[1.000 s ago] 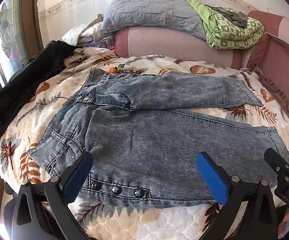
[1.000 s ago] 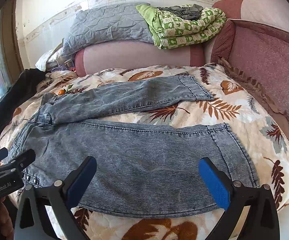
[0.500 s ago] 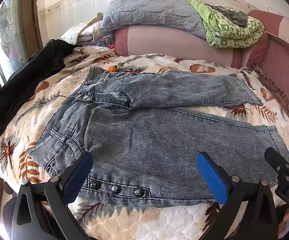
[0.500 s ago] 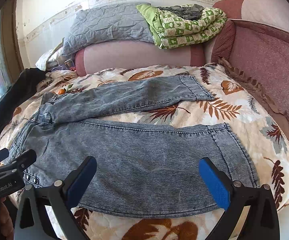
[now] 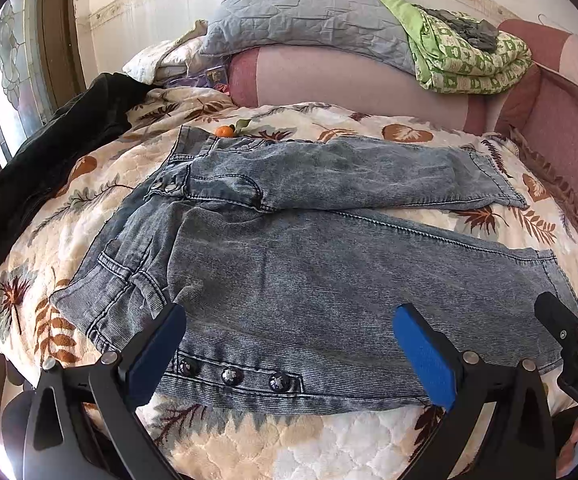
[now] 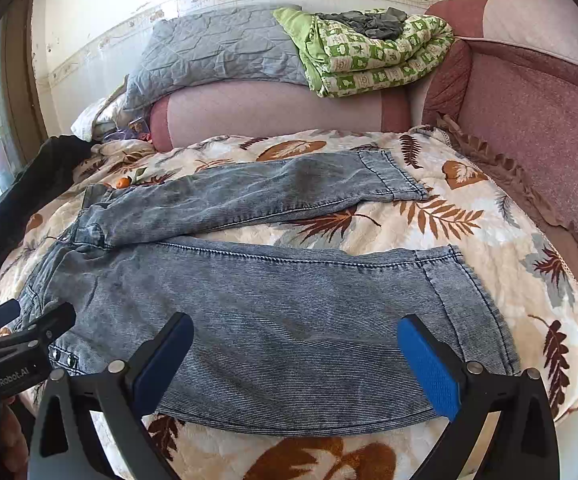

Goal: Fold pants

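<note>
Grey-blue washed jeans point(image 5: 289, 264) lie spread flat on the leaf-print bedspread point(image 5: 329, 440), waist at the left, legs apart running right; they also show in the right wrist view point(image 6: 273, 300). My left gripper point(image 5: 289, 356) is open and empty, held over the near waist edge by three metal buttons point(image 5: 231, 376). My right gripper point(image 6: 295, 360) is open and empty over the near leg, left of its hem point(image 6: 469, 304). Each gripper shows at the edge of the other's view: the right one point(image 5: 569, 328), the left one point(image 6: 21, 332).
A black garment point(image 5: 41, 168) lies along the bed's left side. A small orange point(image 5: 224, 131) sits just beyond the waistband. Grey quilt point(image 5: 309, 16) and green blanket point(image 5: 469, 60) rest on the pink bolster behind. A padded pink wall point(image 6: 529, 140) bounds the right.
Almost nothing: the left wrist view has shifted very slightly. Both grippers stay open and the jeans lie as before.
</note>
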Action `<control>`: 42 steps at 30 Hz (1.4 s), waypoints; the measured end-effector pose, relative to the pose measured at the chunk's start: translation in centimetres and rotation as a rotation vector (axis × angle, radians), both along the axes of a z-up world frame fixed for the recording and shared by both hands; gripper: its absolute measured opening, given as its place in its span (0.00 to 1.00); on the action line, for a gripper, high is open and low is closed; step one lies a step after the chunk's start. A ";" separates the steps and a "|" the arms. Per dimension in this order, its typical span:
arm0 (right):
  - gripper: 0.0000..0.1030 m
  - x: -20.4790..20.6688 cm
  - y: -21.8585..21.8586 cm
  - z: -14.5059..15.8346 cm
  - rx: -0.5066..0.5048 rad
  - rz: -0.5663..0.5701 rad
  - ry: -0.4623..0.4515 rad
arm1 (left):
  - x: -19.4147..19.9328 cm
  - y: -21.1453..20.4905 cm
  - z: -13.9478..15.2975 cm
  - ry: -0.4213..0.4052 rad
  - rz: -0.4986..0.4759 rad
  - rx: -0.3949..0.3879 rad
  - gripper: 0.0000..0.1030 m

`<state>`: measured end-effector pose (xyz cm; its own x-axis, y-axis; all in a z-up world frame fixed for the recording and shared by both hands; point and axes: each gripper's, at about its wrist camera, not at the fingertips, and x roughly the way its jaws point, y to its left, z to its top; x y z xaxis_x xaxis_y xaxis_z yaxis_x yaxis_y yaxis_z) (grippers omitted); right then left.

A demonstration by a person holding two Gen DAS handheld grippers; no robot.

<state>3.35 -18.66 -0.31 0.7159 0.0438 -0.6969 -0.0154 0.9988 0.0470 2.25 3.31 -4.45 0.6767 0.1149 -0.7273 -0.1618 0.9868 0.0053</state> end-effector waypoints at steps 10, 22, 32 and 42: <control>1.00 0.5 -0.5 -0.4 0.047 0.032 0.061 | 1.0 1.6 0.1 0.027 -0.042 -0.058 1.00; 1.00 19.6 -9.7 1.9 0.188 0.084 0.276 | 16.7 16.8 1.5 0.123 0.069 -0.118 1.00; 0.75 38.8 -16.7 -3.1 0.167 -0.112 0.412 | 26.8 23.3 -1.7 0.195 0.132 -0.246 1.00; 0.39 43.0 -16.1 -6.9 0.089 -0.098 0.439 | 30.2 25.2 -4.8 0.270 0.129 -0.346 0.45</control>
